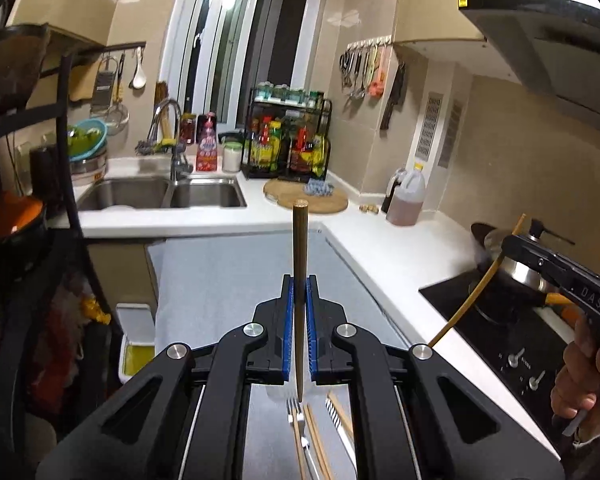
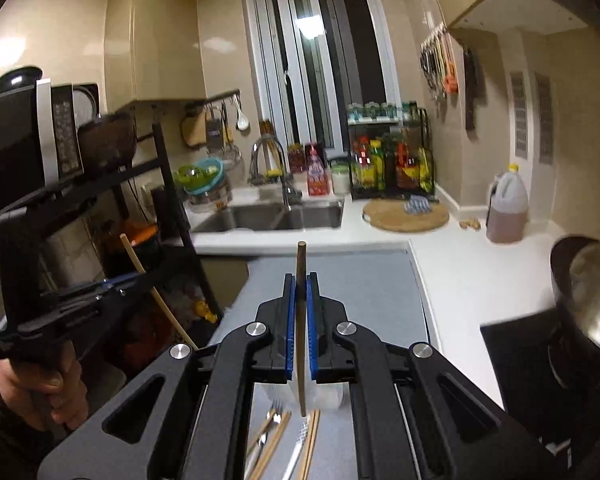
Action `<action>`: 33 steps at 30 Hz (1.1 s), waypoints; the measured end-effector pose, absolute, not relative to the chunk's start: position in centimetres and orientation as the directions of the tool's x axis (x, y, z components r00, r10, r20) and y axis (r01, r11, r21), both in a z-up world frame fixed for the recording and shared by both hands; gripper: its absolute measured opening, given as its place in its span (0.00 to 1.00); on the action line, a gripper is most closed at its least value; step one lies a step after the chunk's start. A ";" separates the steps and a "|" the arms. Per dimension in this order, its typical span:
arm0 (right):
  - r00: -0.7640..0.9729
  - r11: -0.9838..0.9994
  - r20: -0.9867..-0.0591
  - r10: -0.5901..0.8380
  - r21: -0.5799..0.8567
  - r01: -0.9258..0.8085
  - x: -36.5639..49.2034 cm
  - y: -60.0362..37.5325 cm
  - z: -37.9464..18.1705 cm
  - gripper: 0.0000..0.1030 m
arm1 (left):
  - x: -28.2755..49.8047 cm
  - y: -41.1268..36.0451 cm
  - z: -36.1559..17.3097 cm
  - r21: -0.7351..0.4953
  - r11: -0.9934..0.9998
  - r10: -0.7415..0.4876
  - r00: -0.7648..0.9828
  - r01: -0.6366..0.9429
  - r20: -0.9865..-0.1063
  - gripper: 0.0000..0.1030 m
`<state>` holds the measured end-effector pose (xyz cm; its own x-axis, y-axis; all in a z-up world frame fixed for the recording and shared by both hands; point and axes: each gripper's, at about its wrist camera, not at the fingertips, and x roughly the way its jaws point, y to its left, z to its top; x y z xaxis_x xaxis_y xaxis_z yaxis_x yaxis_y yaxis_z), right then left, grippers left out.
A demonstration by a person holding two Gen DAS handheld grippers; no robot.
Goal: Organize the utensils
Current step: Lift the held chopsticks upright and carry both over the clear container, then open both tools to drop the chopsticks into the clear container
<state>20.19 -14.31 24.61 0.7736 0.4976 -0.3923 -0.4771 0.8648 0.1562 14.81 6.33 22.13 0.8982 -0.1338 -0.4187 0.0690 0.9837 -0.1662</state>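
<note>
1. Grip state: the left gripper (image 1: 300, 280) is clamped on a slim brown wooden chopstick (image 1: 300, 288) that stands upright between its blue pads at the centre of the frame; the right gripper (image 2: 301, 280) pinches a matching brown chopstick (image 2: 301, 320) the same way.
2. Remaining utensils lie at the bottom centre on the grey counter mat (image 1: 220, 280): a steel fork (image 1: 294, 410), loose wooden chopsticks (image 1: 316, 440) and a white-handled utensil (image 1: 342, 432).
3. Risk: each stick is held by a narrow pinch, so it could pivot or slip out if a gripper tilts or loosens, and would likely scatter the pile beneath.
4. Risk: both grippers hover near each other, so the long sticks could collide.
5. View difference: the left wrist view shows the right gripper at right over a black stove (image 1: 500, 320) with a steel pot (image 1: 516, 264); the right wrist view shows the left gripper at left beside a black rack (image 2: 160, 200).
6. A clear plastic container (image 2: 324, 396), visible only in the right wrist view, may be the destination.
</note>
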 end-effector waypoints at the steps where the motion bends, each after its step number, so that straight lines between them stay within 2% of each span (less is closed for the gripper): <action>1: 0.781 0.864 -0.376 0.499 0.156 -0.478 20.6 -14.1 25.4 0.06 | 15.3 6.4 22.9 -0.168 0.983 -0.134 0.905 0.071 -0.403 0.06; 4: 0.799 0.859 -0.316 0.512 0.153 -0.489 21.7 -13.2 27.3 0.05 | 16.7 6.5 24.3 -0.169 0.983 -0.126 0.926 0.069 -0.356 0.06; 8: 0.802 0.855 -0.298 0.518 0.174 -0.488 24.2 -12.1 26.3 0.05 | 19.2 6.2 23.3 -0.172 0.983 -0.124 0.923 0.064 -0.365 0.06; 14: 0.785 0.874 -0.388 0.484 0.169 -0.455 26.8 -10.8 20.1 0.06 | 22.6 5.8 17.9 -0.178 0.983 -0.131 0.875 0.052 -0.467 0.06; 24: 0.744 0.883 -0.482 0.463 0.176 -0.435 28.1 -10.2 13.7 0.08 | 24.1 5.8 13.6 -0.184 0.981 -0.158 0.827 0.067 -0.539 0.06; 25: 0.744 0.888 -0.493 0.451 0.167 -0.428 28.1 -10.0 13.4 0.13 | 24.2 5.8 13.5 -0.187 0.980 -0.163 0.823 0.071 -0.545 0.08; 26: 0.741 0.893 -0.508 0.439 0.156 -0.422 28.1 -10.0 13.1 0.17 | 24.2 5.8 13.4 -0.187 0.980 -0.164 0.820 0.071 -0.549 0.15; 27: 0.739 0.896 -0.517 0.431 0.149 -0.419 28.0 -10.0 13.0 0.28 | 23.9 5.9 13.6 -0.181 0.982 -0.153 0.824 0.062 -0.546 0.21; 28: 0.741 0.902 -0.527 0.416 0.136 -0.409 27.8 -10.2 12.9 0.37 | 23.5 5.9 13.8 -0.176 0.983 -0.142 0.831 0.055 -0.537 0.33; 29: 0.746 0.910 -0.535 0.397 0.122 -0.396 27.6 -10.3 12.8 0.39 | 23.0 6.0 14.1 -0.171 0.984 -0.131 0.841 0.046 -0.524 0.39; 33: 0.761 0.931 -0.546 0.350 0.110 -0.349 26.5 -11.6 12.9 0.39 | 20.2 6.7 15.3 -0.173 0.985 -0.084 0.879 0.002 -0.469 0.40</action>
<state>26.45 -11.57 12.90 0.7612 0.3503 -0.5457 -0.3493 0.9305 0.1101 20.18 6.69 15.30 0.8794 -0.0844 -0.4686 0.0021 0.9849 -0.1734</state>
